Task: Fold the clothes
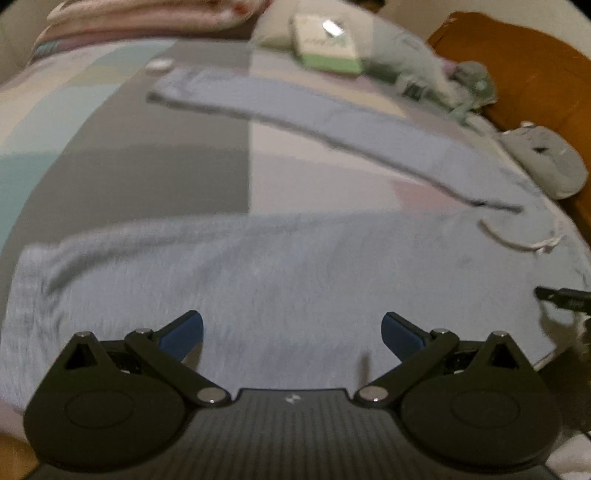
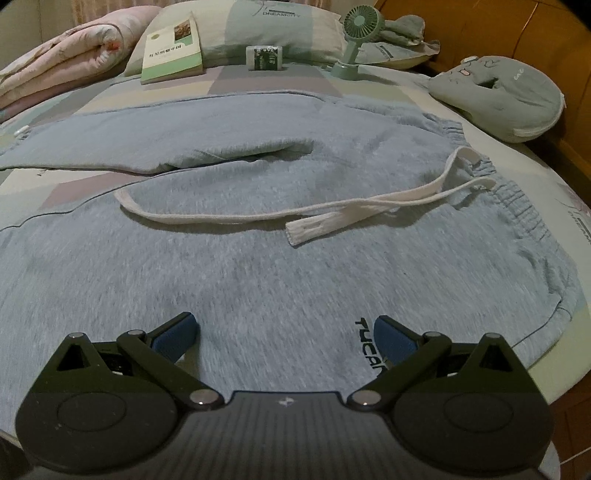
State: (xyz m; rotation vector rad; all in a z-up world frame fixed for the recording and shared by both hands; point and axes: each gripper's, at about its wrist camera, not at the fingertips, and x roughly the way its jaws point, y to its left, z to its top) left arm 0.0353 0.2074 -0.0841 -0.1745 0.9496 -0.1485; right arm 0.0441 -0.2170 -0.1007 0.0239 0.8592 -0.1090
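The grey-blue trousers (image 2: 258, 258) lie spread flat on the bed (image 2: 535, 369), the two legs splayed apart in a V, the waistband (image 2: 491, 173) toward the bed's right edge and the leg ends running off to the left. That open layout suits a first fold: probably one leg is to be brought over the other, and for that the cloth wants to lie smooth before anything is lifted.

The left gripper (image 1: 291, 332) hangs over the near leg, well left of the waistband, its jaws spread wide and holding nothing. The right gripper (image 2: 286, 334) hangs over the hip, just beside the printed logo (image 2: 369, 343), jaws likewise spread and empty. Neither can be seen touching the fabric. One over each end of the near leg looks like a stance for pinching its edge at two spots so it moves as one piece.

The white drawstring (image 2: 295, 218) trails loose from the waistband across the seat and could catch in a fold.

The bed carries a patchwork sheet of pale blocks. Beyond the trousers are a pillow (image 2: 240, 37), a book (image 2: 171, 51), a small green fan (image 2: 360, 22), a rolled pink quilt (image 2: 66, 59) and a grey cushion (image 2: 498, 96), against an orange-brown headboard (image 2: 480, 29). The light is dim.
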